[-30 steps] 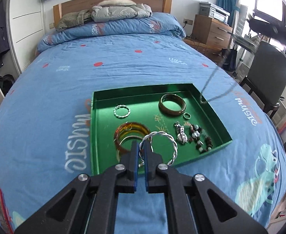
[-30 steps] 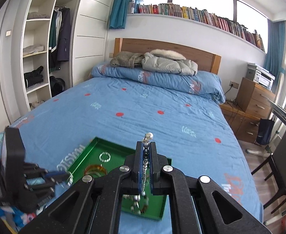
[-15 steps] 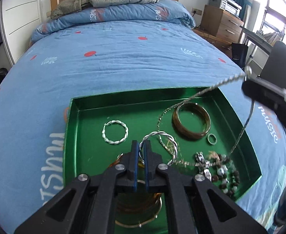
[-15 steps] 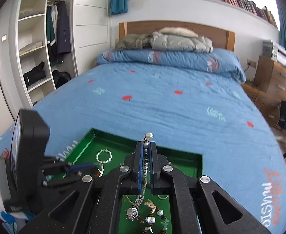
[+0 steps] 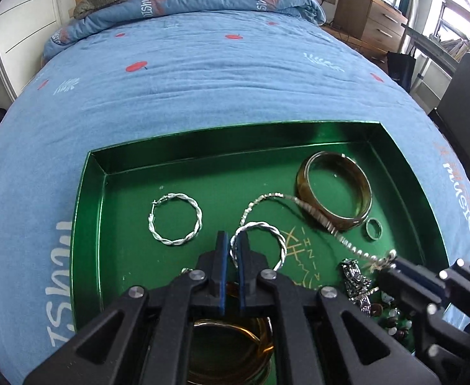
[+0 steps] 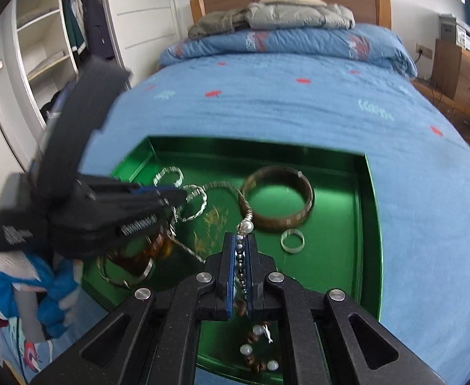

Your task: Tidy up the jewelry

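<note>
Two twisted silver hoops (image 5: 174,219) – one clamped in the left hand-held gripper (image 5: 231,243) (right hand-held gripper (image 6: 241,240) pinches the chain (image 5: 318,218)).

Both tools are matte black plastic with a faintly speckled finish. The left gripper (image 5: 230,245) has two narrow fingers lined with blue pads (image 5: 223,256), carried on triangular cut-out linkage arms pinned by round silver screws (image 5: 196,275). The right gripper (image 6: 240,250) is built the same way, with blue pads (image 6: 231,263) and silver screws (image 6: 205,277). At the left of the right wrist frame, the other tool's boxy black body bears small white lettering (image 6: 17,234).
</note>
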Motion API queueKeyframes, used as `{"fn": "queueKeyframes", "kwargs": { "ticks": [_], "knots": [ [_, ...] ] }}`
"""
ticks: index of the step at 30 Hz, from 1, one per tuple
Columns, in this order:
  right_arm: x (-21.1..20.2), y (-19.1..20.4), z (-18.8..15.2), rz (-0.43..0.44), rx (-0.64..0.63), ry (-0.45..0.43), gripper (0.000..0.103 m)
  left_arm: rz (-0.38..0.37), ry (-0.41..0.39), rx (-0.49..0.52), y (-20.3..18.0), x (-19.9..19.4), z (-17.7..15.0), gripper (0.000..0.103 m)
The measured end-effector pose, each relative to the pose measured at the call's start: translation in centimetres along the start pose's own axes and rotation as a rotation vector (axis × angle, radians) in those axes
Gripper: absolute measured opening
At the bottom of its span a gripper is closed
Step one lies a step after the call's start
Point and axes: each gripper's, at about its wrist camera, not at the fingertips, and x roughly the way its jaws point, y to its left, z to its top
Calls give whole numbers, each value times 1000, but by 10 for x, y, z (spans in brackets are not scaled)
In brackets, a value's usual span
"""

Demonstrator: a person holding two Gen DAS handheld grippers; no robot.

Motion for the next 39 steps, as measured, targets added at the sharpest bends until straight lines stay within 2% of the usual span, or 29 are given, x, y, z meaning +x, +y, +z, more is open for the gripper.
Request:
{"fn": "queueKeyframes", "kwargs": {
  "ticks": [3,5,7,8,17,23,25,30,36,39],
  "knots": [
    [2,-4,-7,-14,18,33,7,-10,-18,-2,1,-5,0,6],
    [-3,-6,-10,-24,25,34,14,-22,-34,-17,4,-11,0,8],
    [-12,-7,-11,-36,37,24,33,-31,-55,-33,7,-23,-1,15],
    [-16,-8,-12,-40,40,18,36,-30,-69,-39,9,-30,-2,22],
    [-74,6,-11,-114,23,-60,46,-4,-219,-82,18,-114,-26,43],
    [-127,29,-17,-147,-8,-152,54,26,-306,-71,16,-173,-65,45],
    [-146,38,-23,-162,-12,-184,57,18,-316,-84,18,-190,-82,45],
    [-188,57,-44,-188,-15,-243,62,71,-338,-62,17,-230,-120,45],
    [-228,76,-73,-215,-16,-283,74,140,-391,-61,17,-273,-167,46],
    [-243,85,-87,-231,-19,-291,75,166,-412,-62,17,-290,-183,46]
  ]
}}
